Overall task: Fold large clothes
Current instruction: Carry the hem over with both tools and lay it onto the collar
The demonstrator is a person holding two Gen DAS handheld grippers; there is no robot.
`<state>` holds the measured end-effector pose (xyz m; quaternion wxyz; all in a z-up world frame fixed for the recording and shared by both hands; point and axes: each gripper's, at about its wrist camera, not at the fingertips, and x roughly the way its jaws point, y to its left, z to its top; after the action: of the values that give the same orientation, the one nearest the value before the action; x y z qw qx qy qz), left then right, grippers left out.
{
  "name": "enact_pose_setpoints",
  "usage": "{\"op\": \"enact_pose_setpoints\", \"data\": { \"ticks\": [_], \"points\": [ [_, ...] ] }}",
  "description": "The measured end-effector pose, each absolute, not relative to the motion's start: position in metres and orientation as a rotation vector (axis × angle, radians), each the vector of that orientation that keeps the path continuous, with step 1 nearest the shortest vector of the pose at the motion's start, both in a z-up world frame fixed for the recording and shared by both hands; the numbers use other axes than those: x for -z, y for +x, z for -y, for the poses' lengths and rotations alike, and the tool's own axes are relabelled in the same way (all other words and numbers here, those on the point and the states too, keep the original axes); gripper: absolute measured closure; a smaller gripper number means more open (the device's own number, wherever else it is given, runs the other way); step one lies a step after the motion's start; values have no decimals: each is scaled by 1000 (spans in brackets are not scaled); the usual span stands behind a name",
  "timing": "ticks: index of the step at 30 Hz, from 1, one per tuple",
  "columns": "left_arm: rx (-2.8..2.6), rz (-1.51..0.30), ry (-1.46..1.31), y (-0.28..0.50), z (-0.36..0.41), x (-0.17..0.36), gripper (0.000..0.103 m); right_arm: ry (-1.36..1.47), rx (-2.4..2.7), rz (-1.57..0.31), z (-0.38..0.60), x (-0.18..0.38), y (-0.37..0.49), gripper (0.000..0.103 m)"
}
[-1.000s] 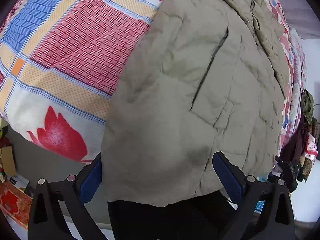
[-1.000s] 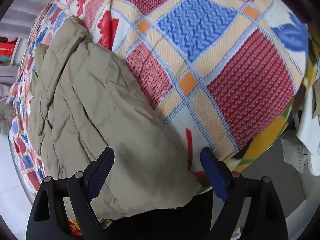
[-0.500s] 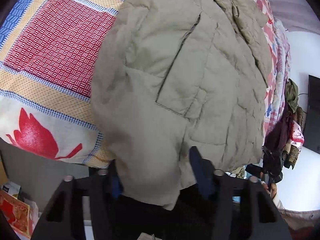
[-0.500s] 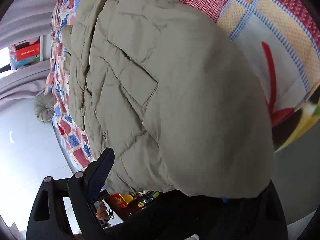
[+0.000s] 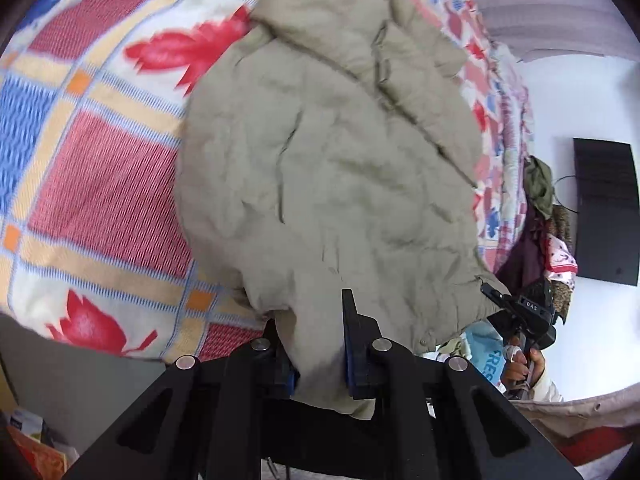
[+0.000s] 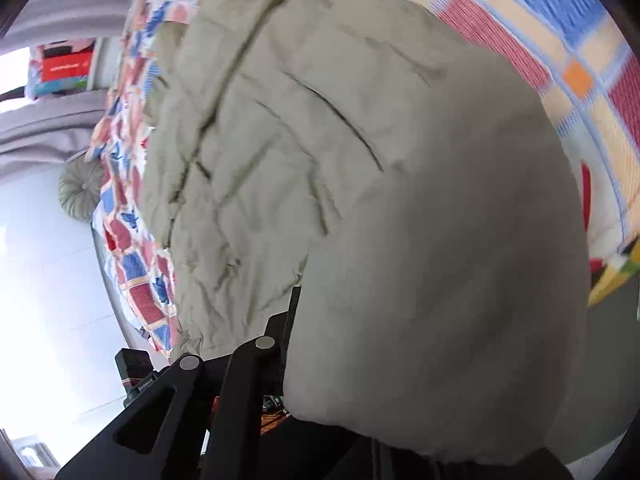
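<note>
A khaki padded jacket (image 5: 332, 160) lies spread on a bed with a red, blue and cream checked bedspread (image 5: 100, 168). My left gripper (image 5: 312, 320) has the jacket's near hem between its blue pads; its jaws are closing and pinch the fabric, which is lifted off the bed edge. In the right wrist view the jacket (image 6: 360, 152) fills the frame. My right gripper (image 6: 332, 320) is shut on another stretch of the hem, and fabric hides its right finger. The right gripper (image 5: 520, 312) also shows at the hem's far corner, held by a hand (image 5: 520, 364).
A dark screen (image 5: 604, 208) hangs on the white wall, with a heap of clothes (image 5: 540, 200) beside the bed. A round green cushion (image 6: 78, 192) and a red stack (image 6: 64, 68) sit past the bed's far side. White floor (image 6: 48, 280) lies below.
Both grippers went from wide open around the hem to closed on it. Both rose, and the jacket's near edge has lifted off the bed edge.
</note>
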<state>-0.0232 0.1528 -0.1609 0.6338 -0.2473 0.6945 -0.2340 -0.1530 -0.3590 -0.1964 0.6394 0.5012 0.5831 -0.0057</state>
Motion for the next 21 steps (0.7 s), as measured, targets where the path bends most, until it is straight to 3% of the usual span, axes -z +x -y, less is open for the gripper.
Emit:
{"op": "enact_pose_setpoints", "data": {
  "ticks": [10, 17, 21],
  "points": [
    [554, -1332, -549, 83, -139, 98, 85, 1005, -73, -1132, 377, 120, -65, 92],
    [418, -1195, -489, 181, -127, 96, 85, 851, -98, -1034, 388, 89, 40, 92],
    [344, -1134, -468, 229, -118, 116, 85, 803, -32, -1021, 400, 101, 99, 92]
  ]
}}
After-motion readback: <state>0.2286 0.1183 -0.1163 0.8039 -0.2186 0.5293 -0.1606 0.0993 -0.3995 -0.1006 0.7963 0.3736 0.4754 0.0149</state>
